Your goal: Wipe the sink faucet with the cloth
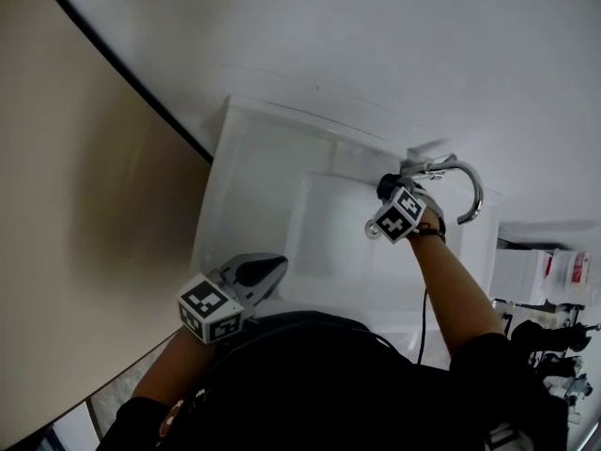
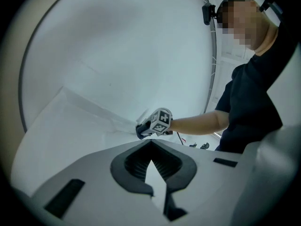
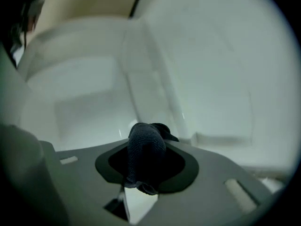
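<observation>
The chrome curved faucet (image 1: 467,184) stands at the far right rim of the white sink (image 1: 252,172). My right gripper (image 1: 389,189) is at the faucet's base, shut on a dark cloth (image 3: 145,155) that bulges out from between its jaws. The left gripper view also shows the right gripper (image 2: 141,130) out over the sink. My left gripper (image 1: 278,268) hangs at the sink's near left edge, away from the faucet, its jaws closed with nothing between them (image 2: 151,146). No part of the faucet shows in the right gripper view.
A beige wall (image 1: 75,205) with a dark edge runs along the left. White boxes and small dark items sit on a shelf (image 1: 549,285) to the right of the sink. A black cable (image 1: 423,327) hangs beside the right forearm.
</observation>
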